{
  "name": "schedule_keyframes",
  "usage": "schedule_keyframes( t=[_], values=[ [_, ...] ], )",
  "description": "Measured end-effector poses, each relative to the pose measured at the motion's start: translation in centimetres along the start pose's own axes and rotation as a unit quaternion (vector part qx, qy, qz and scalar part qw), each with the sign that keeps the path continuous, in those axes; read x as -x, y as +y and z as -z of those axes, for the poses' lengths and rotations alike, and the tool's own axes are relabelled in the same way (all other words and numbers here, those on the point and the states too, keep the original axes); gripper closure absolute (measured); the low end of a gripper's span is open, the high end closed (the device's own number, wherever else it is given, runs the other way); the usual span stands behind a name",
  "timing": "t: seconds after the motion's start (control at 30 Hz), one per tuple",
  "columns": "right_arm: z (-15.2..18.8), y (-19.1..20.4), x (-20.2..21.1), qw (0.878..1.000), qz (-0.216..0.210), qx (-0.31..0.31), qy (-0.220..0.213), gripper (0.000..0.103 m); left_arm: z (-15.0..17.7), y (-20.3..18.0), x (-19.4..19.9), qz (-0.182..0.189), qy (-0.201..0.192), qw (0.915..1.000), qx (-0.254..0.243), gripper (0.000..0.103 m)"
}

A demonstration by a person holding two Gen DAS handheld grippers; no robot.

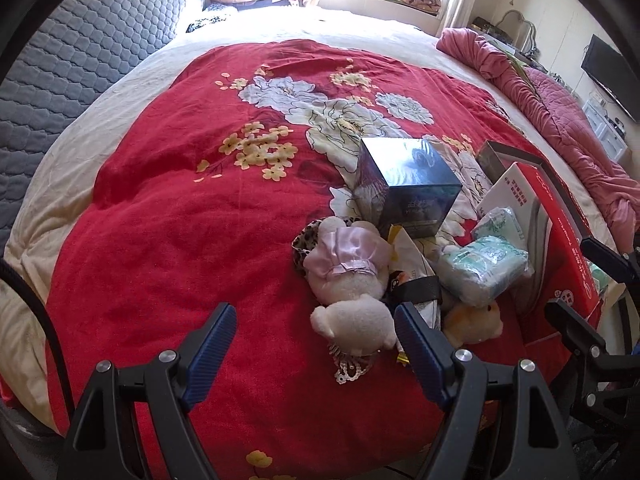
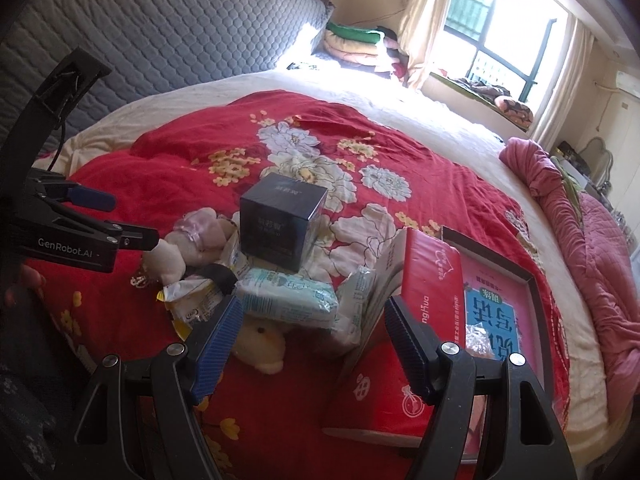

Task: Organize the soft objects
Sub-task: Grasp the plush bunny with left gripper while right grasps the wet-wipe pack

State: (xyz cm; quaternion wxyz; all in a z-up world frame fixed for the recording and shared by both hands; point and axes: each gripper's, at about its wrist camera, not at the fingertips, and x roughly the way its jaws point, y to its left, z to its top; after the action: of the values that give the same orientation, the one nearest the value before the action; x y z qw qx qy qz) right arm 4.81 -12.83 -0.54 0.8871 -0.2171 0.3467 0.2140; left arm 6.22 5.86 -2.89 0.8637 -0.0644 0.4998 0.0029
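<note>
**Both grippers spread wide over a heap of soft things on the red bed cover**

In the left wrist view, the left gripper (image 1: 316, 330) fills the lower centre with its blue-padded fingers (image 1: 212, 344) set wide apart and holding nothing. The pale pink plush bear in a lilac satin dress (image 1: 352, 276) lies just right of centre on the red floral blanket (image 1: 168, 208); its long axis runs up the frame, the head nearest the camera and touching the gripper's right finger, the body pointing away toward the shiny dark blue cube-shaped box (image 1: 408, 184). Right of the bear lie a crinkled white and yellow snack packet (image 1: 416, 268), a soft mint-green plastic-wrapped tissue pack (image 1: 484, 266) lying slantwise, and a small cream-yellow plush chick (image 1: 474, 322) under the pack's near end. At the right edge stands the red cardboard box (image 1: 568, 276), beside the right gripper (image 1: 592, 280).

In the right wrist view, that gripper (image 2: 314, 340) also stands wide apart and empty, at the lower centre just before the tissue pack and the chick.
</note>
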Motion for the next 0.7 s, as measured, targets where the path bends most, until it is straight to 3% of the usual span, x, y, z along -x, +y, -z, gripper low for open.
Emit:
schedule_keyframes(
  t=[0.4, 0.6, 0.7],
  values=[
    [-0.2, 3.4, -3.7, 0.992, 0.014, 0.122, 0.005, 0.028, 0.2, 1.8, -1.9, 0.057, 0.027, 0.9968, 0.050, 0.023],
    [0.2, 4.6, -6.3, 0.982, 0.027, 0.188, 0.022, 0.028, 0.2, 1.8, -2.5, 0.062, 0.031, 0.9962, 0.053, 0.023],
    [0.0, 4.5, -7.1, 0.982, 0.024, 0.187, 0.021, 0.028, 0.3, 1.9, -3.0, 0.066, 0.038, 0.9955, 0.055, 0.023]
  ],
)
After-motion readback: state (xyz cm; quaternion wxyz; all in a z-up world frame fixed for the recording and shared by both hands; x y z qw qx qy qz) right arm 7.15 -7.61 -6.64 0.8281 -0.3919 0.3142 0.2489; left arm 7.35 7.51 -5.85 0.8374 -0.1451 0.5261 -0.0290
